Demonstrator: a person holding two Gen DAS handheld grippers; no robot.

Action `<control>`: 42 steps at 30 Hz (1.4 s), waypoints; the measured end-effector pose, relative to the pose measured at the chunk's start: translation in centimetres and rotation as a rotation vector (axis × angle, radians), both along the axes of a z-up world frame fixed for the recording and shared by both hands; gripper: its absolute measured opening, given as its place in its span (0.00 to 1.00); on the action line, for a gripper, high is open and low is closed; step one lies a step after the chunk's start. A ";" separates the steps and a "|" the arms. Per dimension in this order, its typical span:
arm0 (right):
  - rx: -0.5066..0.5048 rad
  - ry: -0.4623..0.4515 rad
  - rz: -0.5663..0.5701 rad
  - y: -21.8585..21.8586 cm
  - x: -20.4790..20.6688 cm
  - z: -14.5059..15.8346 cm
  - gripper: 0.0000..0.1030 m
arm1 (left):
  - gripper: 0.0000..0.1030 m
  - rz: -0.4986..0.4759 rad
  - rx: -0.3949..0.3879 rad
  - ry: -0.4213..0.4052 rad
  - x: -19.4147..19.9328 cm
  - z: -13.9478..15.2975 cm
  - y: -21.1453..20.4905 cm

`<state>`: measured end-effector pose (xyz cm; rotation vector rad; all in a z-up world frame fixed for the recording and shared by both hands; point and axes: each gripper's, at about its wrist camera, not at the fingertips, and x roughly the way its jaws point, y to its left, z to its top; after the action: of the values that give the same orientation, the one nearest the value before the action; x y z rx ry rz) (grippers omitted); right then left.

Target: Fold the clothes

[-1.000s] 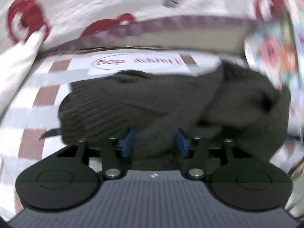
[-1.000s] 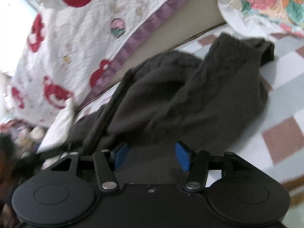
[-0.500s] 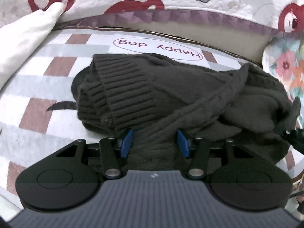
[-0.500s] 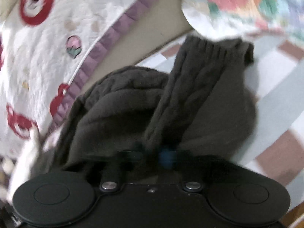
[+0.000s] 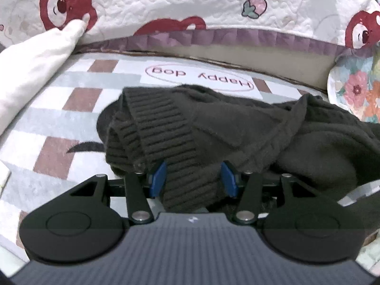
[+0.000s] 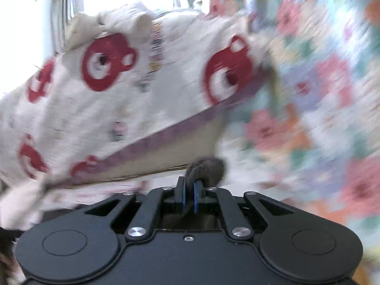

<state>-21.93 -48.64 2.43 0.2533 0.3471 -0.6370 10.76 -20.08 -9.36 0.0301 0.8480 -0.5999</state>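
A dark brown knitted sweater lies bunched on the checked mat in the left wrist view. Its ribbed hem runs down between the blue pads of my left gripper, which is shut on that thick fold. In the blurred right wrist view my right gripper is raised and shut on a small tuft of the sweater, which sticks up past the blue pads. The rest of the sweater is hidden below that gripper's body.
A white quilt with red bears and a purple frill hangs along the far edge of the mat. A white cloth lies at the left, and a floral blanket at the right. The "Happy dog" print is beyond the sweater.
My right gripper closed on a piece of the sweater and rose fast, so its view now faces the quilts. My left gripper kept its hold on the hem and barely shifted.
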 end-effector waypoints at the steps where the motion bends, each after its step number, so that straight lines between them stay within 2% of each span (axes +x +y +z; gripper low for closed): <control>1: -0.039 0.041 -0.048 -0.8 -1.1 0.3 0.07 | 0.49 -0.011 0.003 0.007 0.0 -0.1 -0.1; 3: -0.067 0.132 -0.143 -3.2 -2.5 -0.4 0.07 | 0.49 -0.036 0.017 0.009 -0.2 -0.3 -0.5; 5: -0.047 0.282 -0.217 -6.3 -2.8 -2.6 0.07 | 0.49 -0.067 0.035 0.006 -0.5 -0.4 -1.0; 7: -0.027 0.358 -0.306 -8.1 -3.0 -4.8 0.09 | 0.49 -0.124 0.066 -0.029 -1.3 -0.2 -1.9; 8: -0.011 0.379 -0.315 -8.4 -3.0 -5.5 0.10 | 0.50 -0.165 0.081 -0.058 -2.0 0.0 -2.4; 9: 0.005 0.356 -0.307 -8.3 -3.3 -5.9 0.12 | 0.52 -0.208 0.103 -0.095 -2.8 0.3 -3.1; 11: 0.040 0.293 -0.287 -7.7 -3.8 -6.5 0.24 | 0.58 -0.265 0.155 -0.143 -3.8 0.4 -4.3; 12: 0.062 0.245 -0.261 -7.2 -4.0 -6.7 0.38 | 0.58 -0.288 0.182 -0.160 -4.2 0.3 -4.8; 13: 0.087 0.209 -0.210 -6.7 -4.0 -7.0 0.43 | 0.58 -0.307 0.208 -0.171 -4.5 0.2 -5.4; 15: 0.118 0.169 -0.111 -5.5 -3.4 -7.6 0.43 | 0.59 -0.316 0.255 -0.147 -4.0 -0.6 -6.1; 17: 0.097 0.194 -0.022 -3.8 -2.1 -8.3 0.44 | 0.59 -0.323 0.296 -0.139 -3.0 -1.1 -6.5; 19: 0.065 0.212 0.048 -2.5 -0.9 -8.8 0.49 | 0.60 -0.345 0.364 -0.174 -2.4 -1.4 -7.0; 20: 0.049 0.221 0.081 -2.0 -0.2 -9.0 0.50 | 0.64 -0.362 0.396 -0.188 -2.2 -1.5 -7.2; 21: 0.024 0.232 0.117 -1.5 0.4 -9.2 0.52 | 0.68 -0.400 0.415 -0.189 -2.3 -1.6 -7.5; 23: -0.057 0.283 0.186 -0.3 1.8 -9.7 0.52 | 0.82 -0.472 0.427 -0.189 -2.9 -2.0 -7.9; 25: -0.150 0.360 0.255 0.8 3.2 -10.3 0.52 | 0.82 -0.558 0.432 -0.221 -3.9 -2.6 -8.4; 27: -0.190 0.372 0.313 1.3 4.0 -10.8 0.52 | 0.82 -0.572 0.507 -0.297 -4.8 -3.4 -8.8; 28: -0.178 0.368 0.325 1.2 4.4 -11.1 0.52 | 0.79 -0.559 0.535 -0.325 -5.0 -3.7 -8.9; 30: -0.151 0.384 0.340 0.7 5.1 -11.5 0.52 | 0.59 -0.535 0.512 -0.350 -5.1 -3.5 -8.5; 32: -0.172 0.408 0.356 0.4 5.4 -11.7 0.52 | 0.23 -0.499 0.470 -0.348 -4.7 -2.9 -7.7; 33: -0.182 0.419 0.364 0.3 5.6 -11.8 0.52 | 0.18 -0.476 0.448 -0.340 -4.5 -2.6 -7.2; 35: -0.219 0.445 0.384 0.3 6.2 -12.0 0.53 | 0.17 -0.408 0.406 -0.317 -3.7 -2.0 -6.2; 38: -0.285 0.501 0.378 0.3 7.3 -12.9 0.61 | 0.18 -0.313 0.364 -0.317 -2.7 -1.8 -5.1; 39: -0.284 0.534 0.381 0.1 7.8 -13.6 0.64 | 0.19 -0.303 0.358 -0.317 -2.5 -1.9 -5.0; 42: -0.224 0.626 0.422 -0.8 9.3 -15.8 0.64 | 0.22 -0.317 0.391 -0.324 -2.5 -2.8 -5.6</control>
<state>-12.61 -49.43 -13.42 -0.2434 0.8967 -0.3175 8.21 -25.69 -12.15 0.6118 0.6356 -0.6944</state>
